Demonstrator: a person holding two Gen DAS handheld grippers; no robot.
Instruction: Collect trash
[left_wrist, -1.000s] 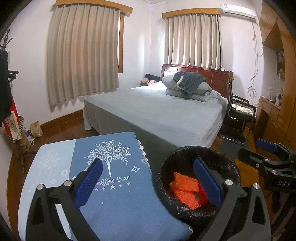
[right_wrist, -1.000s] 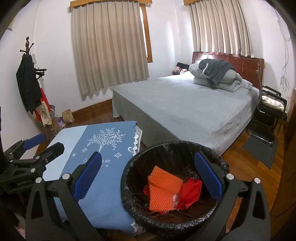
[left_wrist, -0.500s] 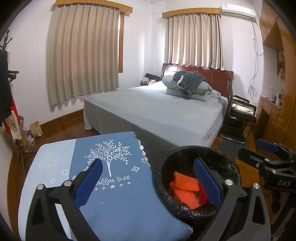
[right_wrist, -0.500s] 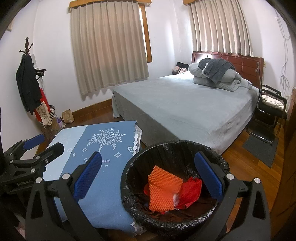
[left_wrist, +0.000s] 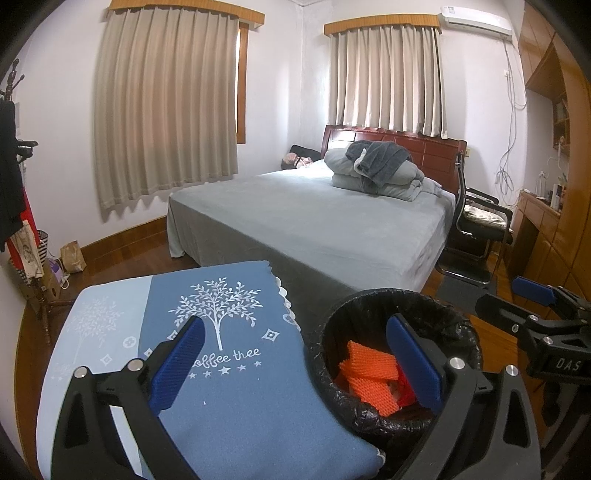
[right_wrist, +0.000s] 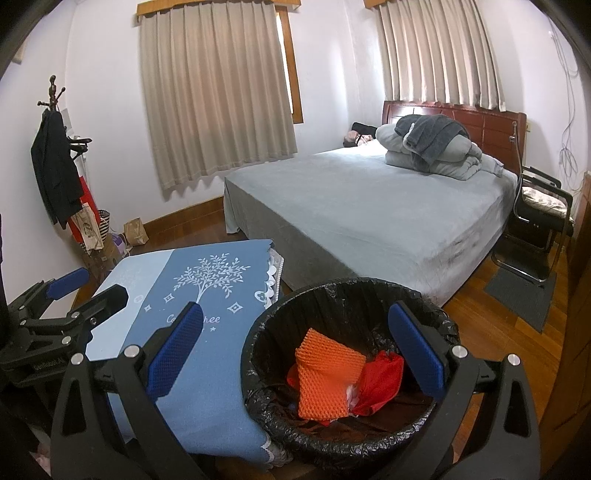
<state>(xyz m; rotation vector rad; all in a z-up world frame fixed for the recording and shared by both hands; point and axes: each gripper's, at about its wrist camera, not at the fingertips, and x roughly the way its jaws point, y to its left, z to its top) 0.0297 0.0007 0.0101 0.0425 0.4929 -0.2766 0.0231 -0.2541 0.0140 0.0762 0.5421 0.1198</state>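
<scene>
A round bin lined with a black bag (right_wrist: 332, 291) (left_wrist: 369, 299) stands next to a table with a blue tree-print cloth (left_wrist: 236, 398) (right_wrist: 207, 295). An orange mesh piece (right_wrist: 325, 373) (left_wrist: 369, 373) and red trash (right_wrist: 380, 380) lie inside the bin. My left gripper (left_wrist: 295, 358) is open and empty, above the table's right edge and the bin rim; it also shows in the right wrist view (right_wrist: 88, 284). My right gripper (right_wrist: 295, 343) is open and empty above the bin; it also shows in the left wrist view (left_wrist: 509, 295).
A large grey bed (right_wrist: 369, 206) with folded bedding (right_wrist: 432, 147) stands behind the table and bin. A black chair (right_wrist: 539, 221) stands to its right on wooden floor. A coat rack (right_wrist: 55, 147) with bags stands at the left wall.
</scene>
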